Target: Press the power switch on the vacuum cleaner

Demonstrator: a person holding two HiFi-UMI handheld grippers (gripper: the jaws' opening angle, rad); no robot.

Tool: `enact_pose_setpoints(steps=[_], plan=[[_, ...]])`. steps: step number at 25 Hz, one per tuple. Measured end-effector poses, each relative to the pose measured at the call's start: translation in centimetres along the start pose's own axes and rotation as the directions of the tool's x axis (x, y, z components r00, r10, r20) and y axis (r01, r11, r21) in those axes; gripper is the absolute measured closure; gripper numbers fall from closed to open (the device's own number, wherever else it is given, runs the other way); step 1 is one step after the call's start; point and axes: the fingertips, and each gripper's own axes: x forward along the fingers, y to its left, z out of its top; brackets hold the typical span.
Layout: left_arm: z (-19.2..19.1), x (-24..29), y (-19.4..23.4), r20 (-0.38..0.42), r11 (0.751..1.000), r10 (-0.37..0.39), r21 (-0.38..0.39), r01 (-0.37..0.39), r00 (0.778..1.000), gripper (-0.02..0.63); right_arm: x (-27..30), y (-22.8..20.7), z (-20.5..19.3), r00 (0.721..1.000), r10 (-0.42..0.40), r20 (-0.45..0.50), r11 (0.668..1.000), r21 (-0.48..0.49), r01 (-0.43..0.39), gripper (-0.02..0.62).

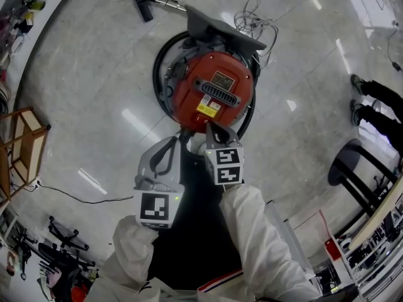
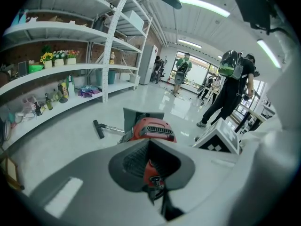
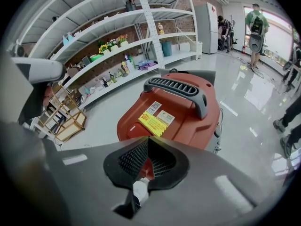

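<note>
Right gripper (image 3: 150, 139): jaws together, nothing between them, only red casing seen through the gap behind the tips. Tips sit over the 6 o'clock edge of the vacuum (image 1: 214, 90), just below the yellow label (image 3: 153, 124). I cannot tell whether they touch it. Closed jaws probably serve as one blunt point for pushing.

Left gripper (image 1: 171, 145): jaws also together and empty, held back at 7 o'clock of the vacuum, clear of it. Likely parked so it does not block the press.

Vacuum stands on the floor (image 1: 94, 106) at 12 o'clock from the person, handle (image 3: 181, 86) across the top. An oval pad (image 3: 131, 127) at 9 o'clock of the label is probably the switch; the tips are near it, not on it. Hose (image 1: 158, 61) loops round the 9 o'clock side; nozzle (image 1: 141, 2) lies at 11 o'clock.

Containers: the vacuum's drum is closed, contents hidden. Shelves (image 3: 117, 51) carry bottles and flowers; a bin (image 3: 166, 47) there, contents not visible.
</note>
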Motion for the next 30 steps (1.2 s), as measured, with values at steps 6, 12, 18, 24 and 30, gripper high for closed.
enact_pose_setpoints(steps=[6,12,18,24,30], plan=[[0.9,-0.5,0.0,0.014,1.0,0.01,0.009,-0.01,1.0,0.606,-0.6,0.3,0.7,1.0,0.02,0.008,1.0,0.01,-0.02,0.595],[2.3,-1.5,-0.4,0.026,0.999,0.014,0.045,-0.015,1.0,0.606,-2.7,0.0,2.0,0.999,0.013,0.03,1.0,-0.008,-0.013,0.595],[4.8,-3.1,-1.7,0.055,0.996,0.016,0.085,-0.02,0.998,0.606,-6.5,-1.1,3.9,0.997,-0.009,0.074,1.0,-0.016,0.01,0.595],[6.4,-5.4,-2.2,0.082,0.993,0.029,0.11,-0.038,0.996,0.606,-10.3,-0.9,5.7,0.993,-0.021,0.12,1.0,-0.019,0.024,0.595],[7.3,-7.7,-2.7,0.098,0.991,0.044,0.124,-0.056,0.994,0.606,-14.9,-1.2,5.9,0.99,-0.025,0.141,0.998,-0.057,0.033,0.595]])
